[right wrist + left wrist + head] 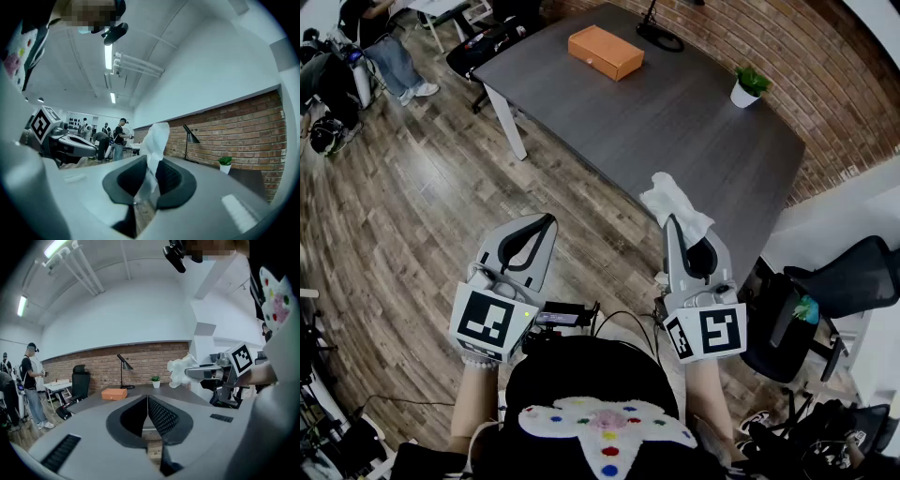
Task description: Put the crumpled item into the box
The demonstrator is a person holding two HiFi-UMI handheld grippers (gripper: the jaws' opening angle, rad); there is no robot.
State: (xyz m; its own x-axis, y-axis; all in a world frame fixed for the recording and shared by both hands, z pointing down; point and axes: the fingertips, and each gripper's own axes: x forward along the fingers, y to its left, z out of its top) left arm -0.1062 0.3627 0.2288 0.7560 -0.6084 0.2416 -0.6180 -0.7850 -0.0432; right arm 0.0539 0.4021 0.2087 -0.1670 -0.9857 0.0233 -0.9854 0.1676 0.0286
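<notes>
The crumpled item is a white tissue, and my right gripper is shut on it, holding it just off the near edge of the dark grey table. In the right gripper view the tissue sticks up from between the pads. The orange box lies closed at the table's far end. My left gripper hangs over the wooden floor to the left of the table, shut with nothing in it. In the left gripper view its jaws meet at the tip, with the tissue and the box beyond.
A small potted plant stands near the table's right edge and a black desk lamp at its far end. A black office chair is at the right. People stand at desks across the room.
</notes>
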